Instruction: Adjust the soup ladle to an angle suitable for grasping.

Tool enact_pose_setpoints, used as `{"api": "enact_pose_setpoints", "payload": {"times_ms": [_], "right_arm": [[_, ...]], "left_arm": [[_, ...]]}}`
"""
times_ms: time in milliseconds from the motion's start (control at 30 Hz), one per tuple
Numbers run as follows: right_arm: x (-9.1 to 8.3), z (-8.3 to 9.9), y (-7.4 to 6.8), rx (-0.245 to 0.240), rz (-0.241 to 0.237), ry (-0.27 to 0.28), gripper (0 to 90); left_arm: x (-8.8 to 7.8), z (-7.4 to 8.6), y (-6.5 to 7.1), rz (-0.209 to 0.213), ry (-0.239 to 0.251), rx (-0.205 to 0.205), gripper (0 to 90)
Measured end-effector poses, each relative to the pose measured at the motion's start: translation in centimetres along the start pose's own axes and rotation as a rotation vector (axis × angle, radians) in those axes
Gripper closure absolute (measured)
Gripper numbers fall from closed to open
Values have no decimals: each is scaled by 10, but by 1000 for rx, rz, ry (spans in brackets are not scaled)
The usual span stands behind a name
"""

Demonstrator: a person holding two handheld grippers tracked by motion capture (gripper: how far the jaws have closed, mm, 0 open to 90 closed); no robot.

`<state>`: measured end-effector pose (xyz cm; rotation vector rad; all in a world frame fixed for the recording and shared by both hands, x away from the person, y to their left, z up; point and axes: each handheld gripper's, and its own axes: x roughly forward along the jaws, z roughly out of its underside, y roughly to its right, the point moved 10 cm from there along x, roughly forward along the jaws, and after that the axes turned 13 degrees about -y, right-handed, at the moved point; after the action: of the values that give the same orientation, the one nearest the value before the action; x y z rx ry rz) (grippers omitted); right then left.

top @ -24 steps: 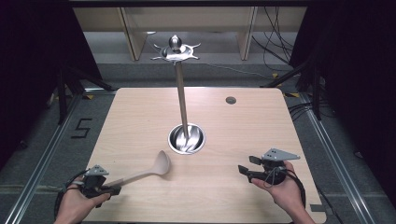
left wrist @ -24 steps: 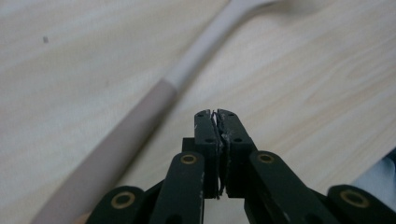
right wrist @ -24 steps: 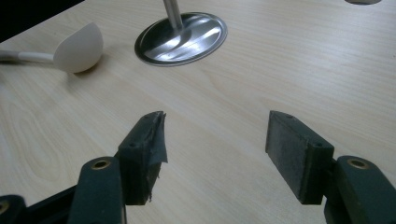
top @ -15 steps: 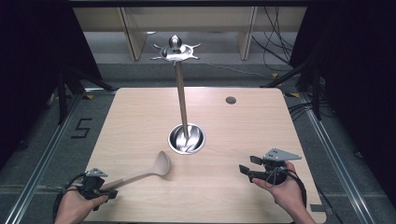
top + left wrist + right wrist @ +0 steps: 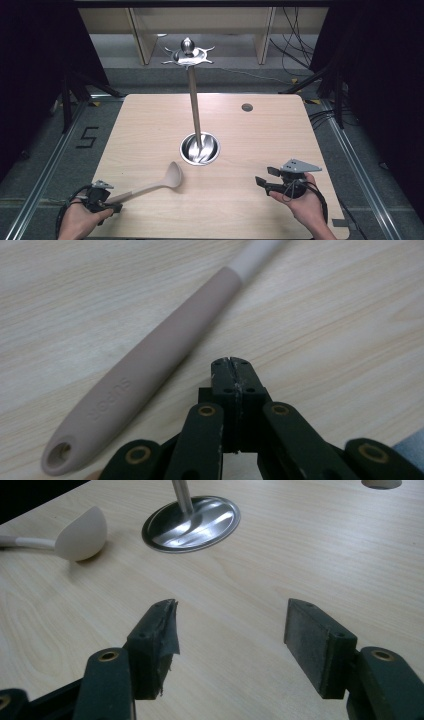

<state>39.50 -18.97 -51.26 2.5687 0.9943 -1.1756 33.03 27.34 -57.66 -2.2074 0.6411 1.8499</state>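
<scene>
Pale wood grain covers the table [image 5: 150, 130], and both of the person's hands come in over its near edge. The left hand [image 5: 80, 220] sits low at the near left corner, holding the left gripper [image 5: 231, 365] close above the surface; in the left gripper view its two black jaws are pressed flat together with nothing between them. The ladle [image 5: 150, 186] lies on the wood just beside those jaws, apart from them: its matte beige handle, with a hanging hole at the near end and faint raised lettering, runs away from the gripper at a slant, then turns to a paler, thinner shaft. In the high view the rounded bowl of the ladle rests toward the table's middle, near the round polished metal base [image 5: 199, 148] of a stand. A slim metal pole [image 5: 194, 107] rises from that base to a shiny top piece [image 5: 188, 52] with curved prongs and a knob. The right hand [image 5: 305, 205] is at the near right, well apart from the ladle, palm turned inward, with the right gripper [image 5: 230, 630] pointing toward the table's centre; its jaws stand wide apart and empty, with worn dark pads. A small round hole [image 5: 247, 107] sits in the far right part of the tabletop.
</scene>
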Motion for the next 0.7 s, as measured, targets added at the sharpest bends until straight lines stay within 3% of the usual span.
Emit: {"api": "enact_pose_setpoints", "payload": {"times_ms": [67, 100, 200, 267, 300, 333, 400, 467, 500, 533, 667, 700], "right_arm": [[2, 0, -2, -1, -27, -3, 384], [0, 2, -5, 41, -41, -8, 385], [1, 2, -5, 40, -43, -10, 385], [1, 1, -3, 26, -26, -2, 384], [2, 0, -2, 2, -26, 4, 384], [2, 1, -2, 9, -15, -12, 384], [0, 1, -1, 6, -9, -5, 384], [0, 1, -1, 6, -11, -5, 385], [1, 1, -3, 14, -32, -4, 384], [2, 1, -5, 20, -44, -5, 384], [1, 1, -3, 7, -32, -10, 384], [1, -1, -1, -11, -19, 9, 384]], "left_arm": [[2, 1, -4, -17, -11, -17, 890], [2, 1, -5, -23, -14, -33, 890], [5, 1, -9, -30, -29, -49, 890], [5, 0, -13, -37, -22, -53, 891], [5, 0, -9, -16, -24, -100, 891], [5, -1, -9, -8, -14, -111, 891], [4, -1, -13, -8, -34, -97, 891], [5, -7, -16, -20, -11, -133, 891], [3, -7, -18, -24, -29, -113, 891], [4, -11, -20, -27, -10, -134, 891], [0, -21, -34, -24, -29, -139, 891], [1, -25, -36, -22, -16, -156, 891]]}}
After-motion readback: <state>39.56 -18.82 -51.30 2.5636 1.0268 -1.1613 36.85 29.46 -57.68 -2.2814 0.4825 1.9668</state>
